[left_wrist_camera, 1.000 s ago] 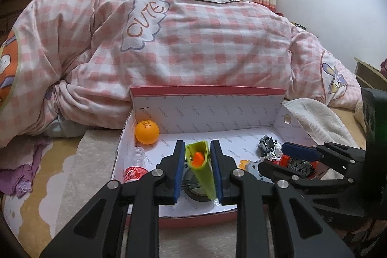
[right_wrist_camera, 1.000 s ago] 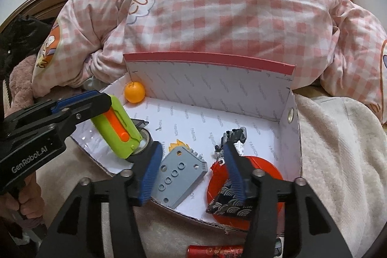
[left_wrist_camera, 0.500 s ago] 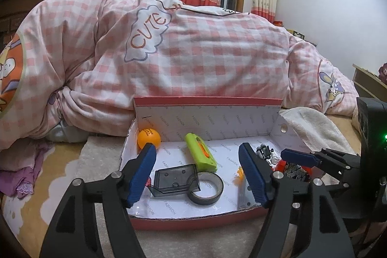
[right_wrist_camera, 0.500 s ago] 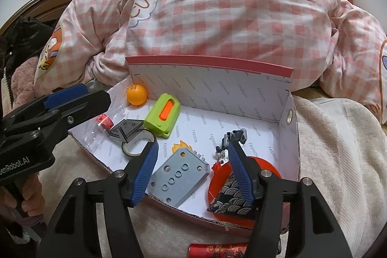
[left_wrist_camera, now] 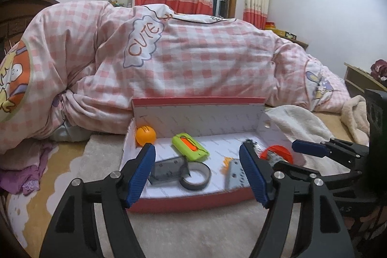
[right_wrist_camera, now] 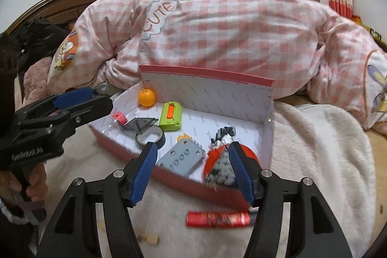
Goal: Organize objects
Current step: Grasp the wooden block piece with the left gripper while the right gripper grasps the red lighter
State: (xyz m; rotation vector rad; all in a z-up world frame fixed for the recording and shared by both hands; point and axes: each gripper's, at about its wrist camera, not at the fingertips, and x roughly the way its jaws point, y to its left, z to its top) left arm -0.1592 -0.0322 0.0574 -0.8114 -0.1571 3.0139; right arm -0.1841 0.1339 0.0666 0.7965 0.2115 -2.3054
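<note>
Both grippers — left gripper point(left_wrist_camera: 197, 172), right gripper point(right_wrist_camera: 193, 171) — are open and hold nothing. The red tube point(right_wrist_camera: 219, 219) lies outside the box's point(right_wrist_camera: 169, 172) front edge — a bump could roll it away.

— Support surface? Bed point(right_wrist_camera: 338, 142) under a cream fleece blanket point(right_wrist_camera: 314, 149).
— Lying directly on it? Open red-edged box point(right_wrist_camera: 205, 187) at centre; pink checked quilt point(right_wrist_camera: 229, 35) at 12 o'clock; red tube point(right_wrist_camera: 217, 219) at 6 o'clock; small wooden piece point(right_wrist_camera: 151, 239) at 7 o'clock.
</note>
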